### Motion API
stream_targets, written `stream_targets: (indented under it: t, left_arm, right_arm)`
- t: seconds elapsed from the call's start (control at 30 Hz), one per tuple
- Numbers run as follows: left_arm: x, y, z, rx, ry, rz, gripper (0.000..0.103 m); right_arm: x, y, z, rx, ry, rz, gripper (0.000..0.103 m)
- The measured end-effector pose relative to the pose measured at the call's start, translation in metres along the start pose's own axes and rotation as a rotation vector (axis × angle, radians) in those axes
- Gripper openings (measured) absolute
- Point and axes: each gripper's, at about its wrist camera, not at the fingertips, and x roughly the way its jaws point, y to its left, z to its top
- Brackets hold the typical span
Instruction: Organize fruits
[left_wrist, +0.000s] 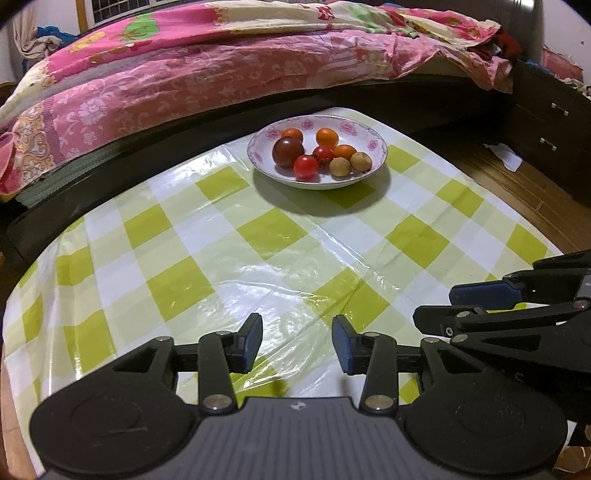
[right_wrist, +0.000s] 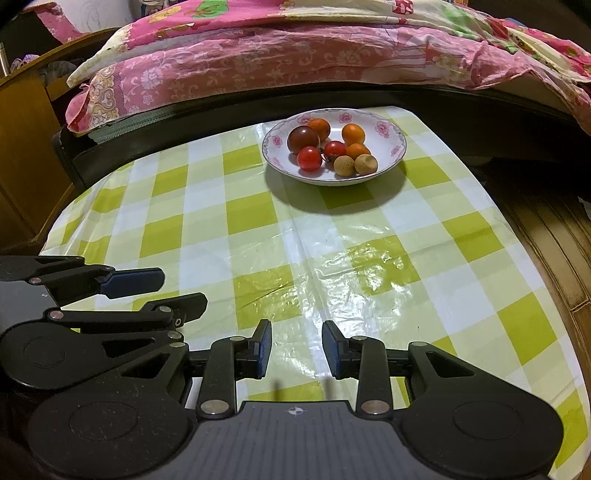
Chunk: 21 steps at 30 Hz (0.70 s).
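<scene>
A white plate (left_wrist: 373, 144) with a pink flower rim stands at the far end of the green-checked tablecloth (left_wrist: 258, 240). It holds a dark brown-red tomato (left_wrist: 288, 151), two red cherry tomatoes (left_wrist: 306, 167), three small orange fruits (left_wrist: 327, 137) and two tan longans (left_wrist: 340, 167). The same plate (right_wrist: 384, 129) shows in the right wrist view. My left gripper (left_wrist: 297, 332) hovers over the near part of the cloth, open, with nothing between its blue pads. My right gripper (right_wrist: 297, 336) is beside it, open too and holding nothing. Both are well short of the plate.
A bed with a pink floral quilt (left_wrist: 184, 74) runs along the table's far edge. A dark drawer cabinet (left_wrist: 546, 129) and wooden floor (left_wrist: 517, 192) lie to the right. A wooden cabinet (right_wrist: 22, 147) stands at the left. Bare cloth stretches between grippers and plate.
</scene>
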Motion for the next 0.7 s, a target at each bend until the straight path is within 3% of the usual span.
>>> stream_targets:
  t: [0.7]
  left_arm:
    - [-0.021, 0.003, -0.013, -0.028, -0.04, 0.079, 0.076]
  right_arm:
    - [-0.016, 0.008, -0.013, 0.01, -0.018, 0.0, 0.03]
